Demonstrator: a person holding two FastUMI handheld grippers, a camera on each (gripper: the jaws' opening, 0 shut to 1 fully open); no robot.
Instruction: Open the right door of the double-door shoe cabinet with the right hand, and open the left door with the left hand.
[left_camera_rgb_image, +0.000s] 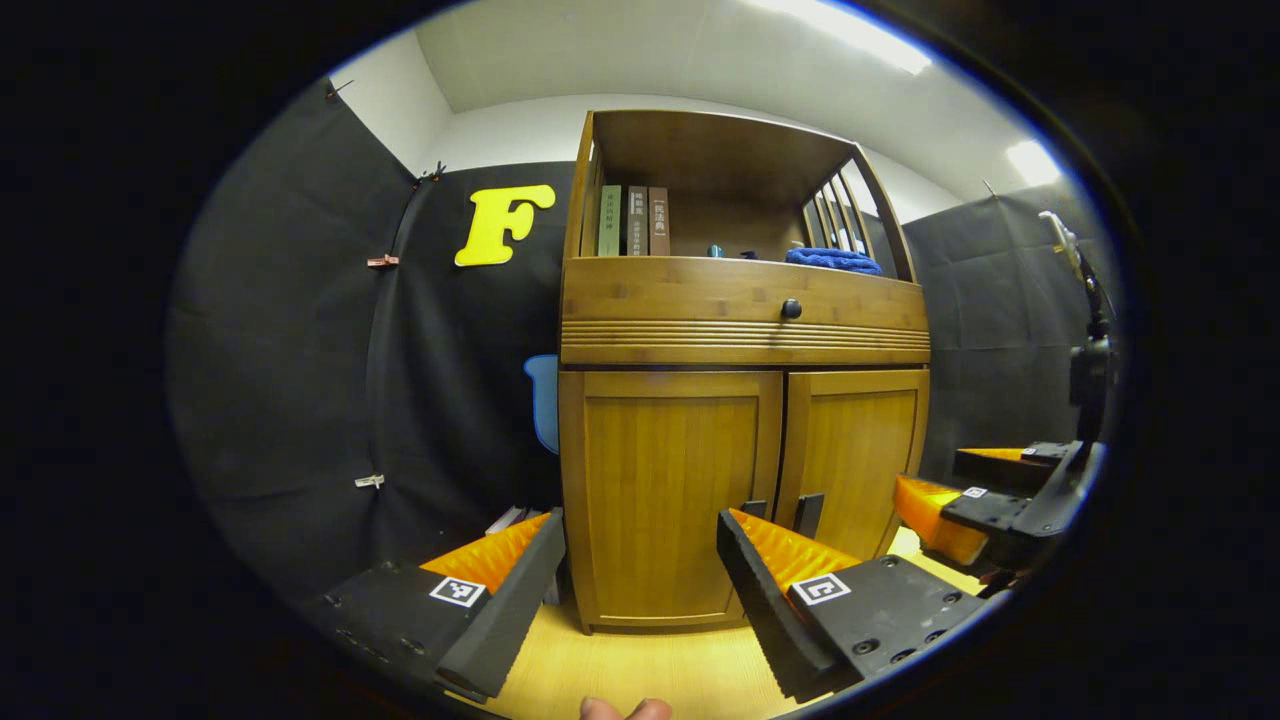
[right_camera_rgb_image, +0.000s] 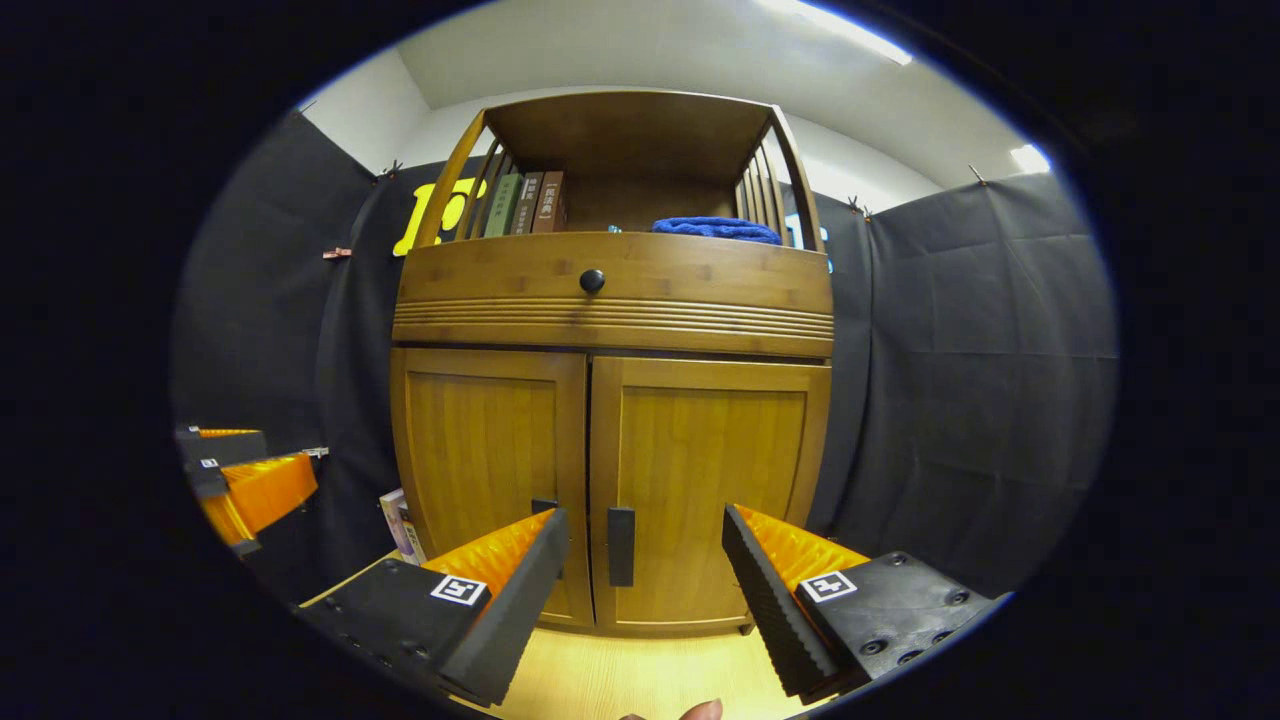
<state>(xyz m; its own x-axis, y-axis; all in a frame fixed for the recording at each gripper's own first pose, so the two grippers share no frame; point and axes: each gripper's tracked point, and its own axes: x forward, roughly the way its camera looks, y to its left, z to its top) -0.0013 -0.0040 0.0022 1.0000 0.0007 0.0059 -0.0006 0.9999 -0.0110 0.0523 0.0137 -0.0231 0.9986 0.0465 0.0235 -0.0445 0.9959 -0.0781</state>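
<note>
A tall wooden shoe cabinet (right_camera_rgb_image: 610, 400) stands upright on the floor, facing both claws, its long axis vertical. Both doors, left door (right_camera_rgb_image: 490, 470) and right door (right_camera_rgb_image: 715, 490), are shut, with upright dark handles (right_camera_rgb_image: 620, 546) at the centre seam. The right claw (right_camera_rgb_image: 640, 570) and left claw (left_camera_rgb_image: 640, 570) hover wide open, holding nothing.

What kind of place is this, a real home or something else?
Probably a recording booth staged as a home corner, not a lived-in room. Black cloth clipped up forms the walls around one wooden shoe cabinet, whose open shelf holds books and a blue cloth.
</note>
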